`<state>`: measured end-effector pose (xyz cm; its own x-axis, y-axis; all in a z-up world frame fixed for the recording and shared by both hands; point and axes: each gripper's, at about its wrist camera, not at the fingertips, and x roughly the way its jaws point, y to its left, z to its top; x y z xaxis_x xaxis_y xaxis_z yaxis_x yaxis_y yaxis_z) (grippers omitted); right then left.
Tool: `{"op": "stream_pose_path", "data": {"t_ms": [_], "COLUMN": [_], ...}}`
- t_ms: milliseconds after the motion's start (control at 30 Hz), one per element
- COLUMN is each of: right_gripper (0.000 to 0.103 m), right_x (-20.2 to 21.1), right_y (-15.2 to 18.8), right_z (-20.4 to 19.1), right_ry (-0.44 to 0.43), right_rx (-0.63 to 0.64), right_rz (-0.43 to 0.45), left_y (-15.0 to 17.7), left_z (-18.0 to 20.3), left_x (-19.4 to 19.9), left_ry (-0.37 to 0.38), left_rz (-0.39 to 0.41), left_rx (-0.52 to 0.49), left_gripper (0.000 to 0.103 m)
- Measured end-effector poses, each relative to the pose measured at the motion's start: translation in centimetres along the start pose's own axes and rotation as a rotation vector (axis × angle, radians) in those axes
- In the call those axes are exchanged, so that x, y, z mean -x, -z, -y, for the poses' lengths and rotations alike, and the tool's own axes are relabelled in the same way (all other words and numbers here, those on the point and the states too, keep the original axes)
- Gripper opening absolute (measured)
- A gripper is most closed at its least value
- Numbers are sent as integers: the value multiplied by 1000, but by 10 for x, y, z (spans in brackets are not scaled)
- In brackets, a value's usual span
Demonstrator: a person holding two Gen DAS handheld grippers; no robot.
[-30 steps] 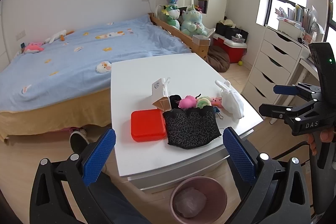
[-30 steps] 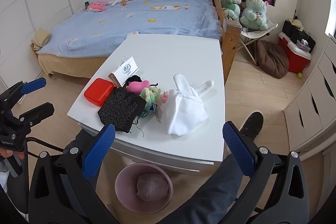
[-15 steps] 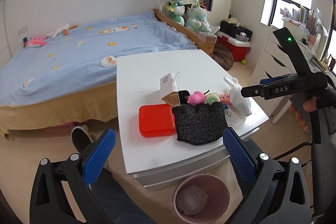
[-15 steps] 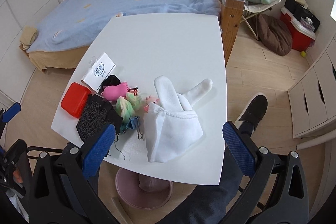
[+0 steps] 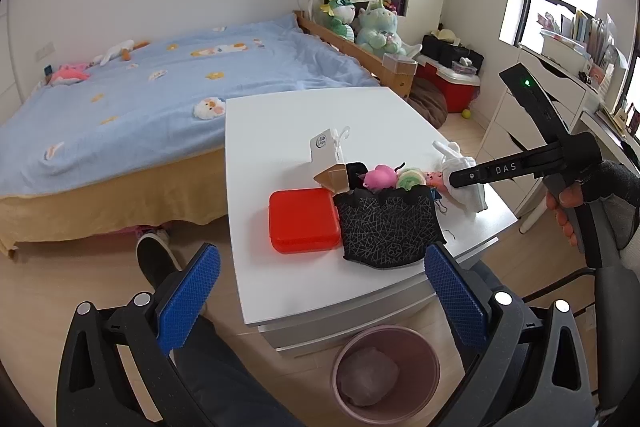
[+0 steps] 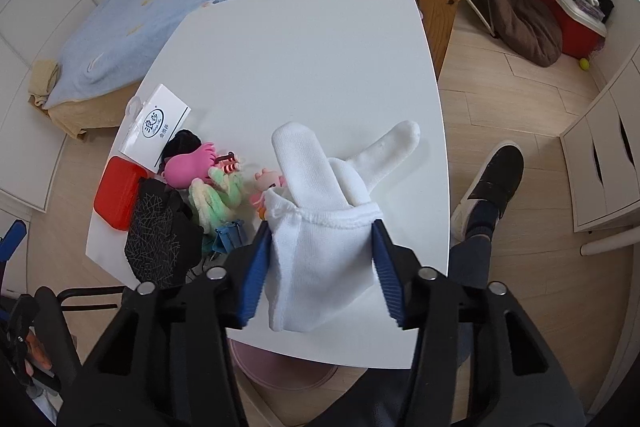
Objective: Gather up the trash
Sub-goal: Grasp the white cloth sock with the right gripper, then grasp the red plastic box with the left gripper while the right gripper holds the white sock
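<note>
A white sock bundle (image 6: 320, 227) lies near the front right corner of the white table (image 6: 300, 47). My right gripper (image 6: 322, 259) points steeply down over it. Its jaws are closing, with the sock between them and both blue pads touching the cuff's sides. In the left wrist view the right gripper (image 5: 460, 179) reaches in from the right onto the white sock (image 5: 474, 193). My left gripper (image 5: 322, 295) hangs open and empty before the table's near edge. Below that edge stands a pink bin (image 5: 386, 371) with a crumpled wad inside.
A red box (image 5: 304, 221), a black patterned cloth (image 5: 386, 227), a white card pack (image 5: 326, 147) and small pink and green plush toys (image 6: 200, 175) crowd the table's front. The bed (image 5: 140, 99) lies behind, drawers (image 6: 600, 155) to the right. A person's shoe (image 6: 492, 183) rests beside the table.
The right gripper came down and forward over the white sock, and its wide jaws narrowed onto the cuff. The left gripper has barely moved.
</note>
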<state>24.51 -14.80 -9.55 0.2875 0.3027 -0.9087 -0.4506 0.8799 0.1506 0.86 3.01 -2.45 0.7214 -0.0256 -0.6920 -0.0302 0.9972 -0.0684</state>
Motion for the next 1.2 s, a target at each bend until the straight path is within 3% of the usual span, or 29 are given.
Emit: {"op": "stream_pose_path", "data": {"t_ms": [100,200,700,1200], "right_gripper": [21,17,16,16], "right_x": [5,12,73,81], "right_y": [0,-1,4,6], "right_z": [1,2,-9,-10], "right_ry": [3,-2,-72,-90], "right_rx": [2,5,37,55], "right_rz": [17,37,151,156], "left_y": [0,0,-19,-45], "left_z": [0,1,-7,-19], "left_x": [-1,-2,-24,-89], "left_ry": [2,4,6,-17], "left_rz": [0,-1,-67,-300], "left_rx": [1,-1,5,48], "left_gripper": [98,98,98,98]}}
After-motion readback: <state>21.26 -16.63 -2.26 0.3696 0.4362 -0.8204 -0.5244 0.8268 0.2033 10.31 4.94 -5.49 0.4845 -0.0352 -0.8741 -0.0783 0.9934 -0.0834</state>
